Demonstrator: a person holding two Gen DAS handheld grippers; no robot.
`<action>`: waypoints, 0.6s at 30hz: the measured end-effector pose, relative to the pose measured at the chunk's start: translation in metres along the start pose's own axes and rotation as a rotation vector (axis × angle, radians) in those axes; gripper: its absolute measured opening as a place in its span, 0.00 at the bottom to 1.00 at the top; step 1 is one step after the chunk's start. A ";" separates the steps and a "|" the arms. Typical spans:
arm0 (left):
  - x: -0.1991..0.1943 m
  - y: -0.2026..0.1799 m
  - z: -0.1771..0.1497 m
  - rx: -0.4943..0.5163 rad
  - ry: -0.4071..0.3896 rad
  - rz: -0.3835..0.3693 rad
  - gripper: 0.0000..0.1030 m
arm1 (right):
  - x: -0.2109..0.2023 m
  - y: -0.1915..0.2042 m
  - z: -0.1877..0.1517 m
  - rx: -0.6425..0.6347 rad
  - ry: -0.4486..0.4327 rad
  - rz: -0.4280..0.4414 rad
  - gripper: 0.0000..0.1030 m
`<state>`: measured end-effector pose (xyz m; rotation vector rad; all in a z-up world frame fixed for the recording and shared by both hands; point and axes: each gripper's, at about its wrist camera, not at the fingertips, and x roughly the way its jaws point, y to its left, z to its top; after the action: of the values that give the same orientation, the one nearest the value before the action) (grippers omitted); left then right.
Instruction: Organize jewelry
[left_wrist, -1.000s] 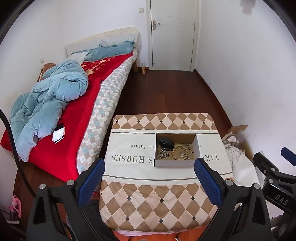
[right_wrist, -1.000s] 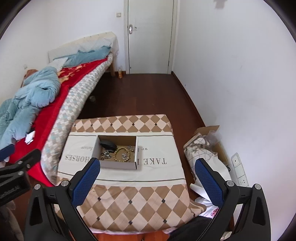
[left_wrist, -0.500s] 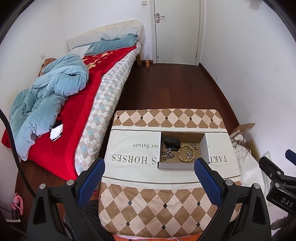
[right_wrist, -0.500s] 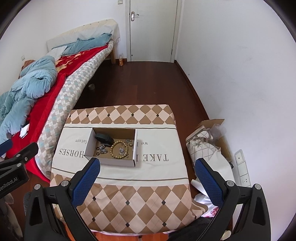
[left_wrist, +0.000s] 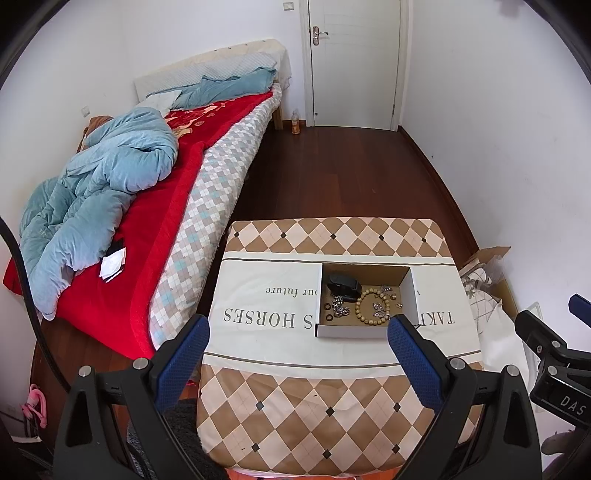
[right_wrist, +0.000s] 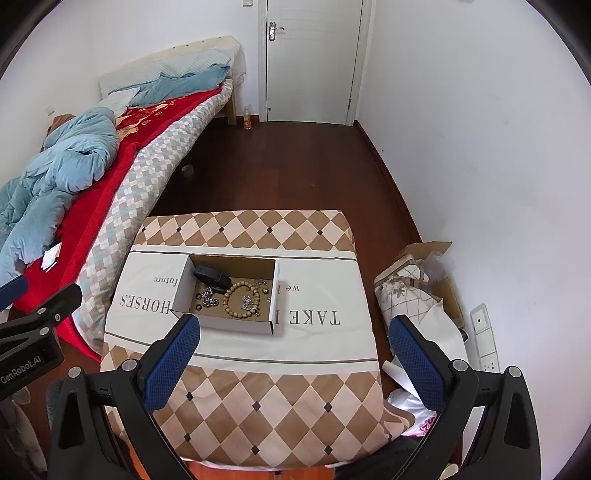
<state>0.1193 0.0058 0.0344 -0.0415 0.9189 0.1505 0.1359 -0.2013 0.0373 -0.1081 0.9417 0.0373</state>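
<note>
Box (left_wrist: 364, 331): small silver pieces (left_wrist: 379, 309) ahead of the left claw (left_wrist: 297, 354), too small to identify; dark item (left_wrist: 343, 285) in the far corner, kind unclear. Cloth lettering (right_wrist: 312, 316) partly covered by the box. Right claw (left_wrist: 554, 354) cut off at the left view's right edge. Quilt (right_wrist: 44, 184) cut off at the right view's left edge.

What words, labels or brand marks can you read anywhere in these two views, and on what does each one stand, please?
"TAKE" ... "HORSES", upside down on the tablecloth, partly hidden by the cardboard box.
"future", smaller line on the same cloth.
"we", right of the box, right wrist view.
"GenRobot.AI" on the left hand-held gripper.
"DAS", cut off, on the right hand-held gripper.
No other text is readable.
</note>
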 end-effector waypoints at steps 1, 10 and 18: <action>0.000 0.000 0.000 0.000 -0.001 0.002 0.96 | 0.000 0.000 0.000 -0.001 0.000 0.001 1.00; -0.001 0.002 0.000 -0.008 -0.005 0.006 0.96 | -0.001 0.001 0.003 -0.004 -0.003 0.012 1.00; -0.002 0.001 0.000 -0.005 -0.007 0.003 0.96 | 0.000 0.001 0.003 -0.008 0.000 0.018 1.00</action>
<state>0.1176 0.0062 0.0362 -0.0442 0.9119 0.1558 0.1387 -0.2000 0.0391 -0.1065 0.9425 0.0575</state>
